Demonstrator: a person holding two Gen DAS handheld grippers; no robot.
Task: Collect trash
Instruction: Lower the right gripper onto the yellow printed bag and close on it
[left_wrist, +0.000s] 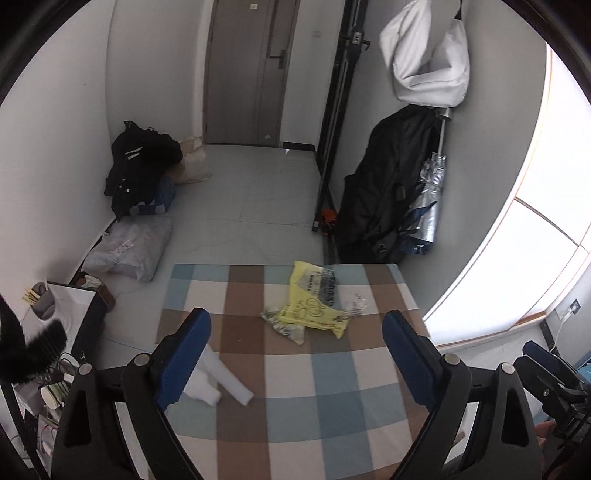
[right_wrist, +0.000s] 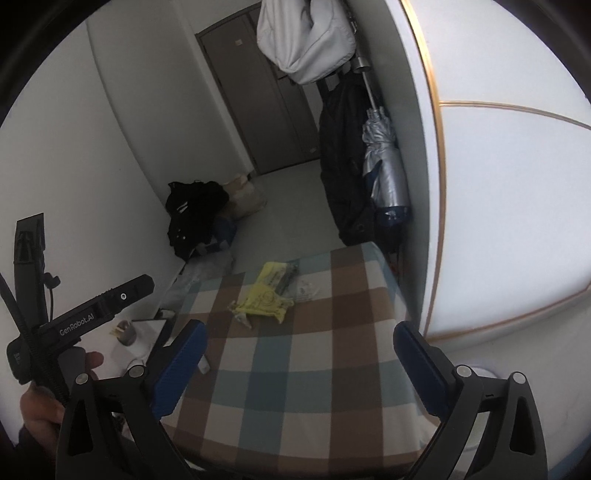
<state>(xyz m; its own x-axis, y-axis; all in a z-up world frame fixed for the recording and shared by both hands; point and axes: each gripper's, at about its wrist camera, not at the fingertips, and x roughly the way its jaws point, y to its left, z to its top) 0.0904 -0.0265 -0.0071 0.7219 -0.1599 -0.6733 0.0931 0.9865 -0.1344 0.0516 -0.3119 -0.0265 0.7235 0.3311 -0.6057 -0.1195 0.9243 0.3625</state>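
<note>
Blue-padded left tongs, fingers spread wide and holding nothing, hover over the near part of a checked brown, blue and cream cloth-covered surface. Right tongs, likewise apart and unladen, hang above the same surface. 2 white paper rolls lie just beside the left blue pad. Crumpled yellow plastic bag rests toward the far edge, touching clear crinkled wrapping.

My left gripper has black frames, blue ribbed pads, silver screws; "GenRobot.AI" in white marks its body; bare skin on my left hand.
</note>
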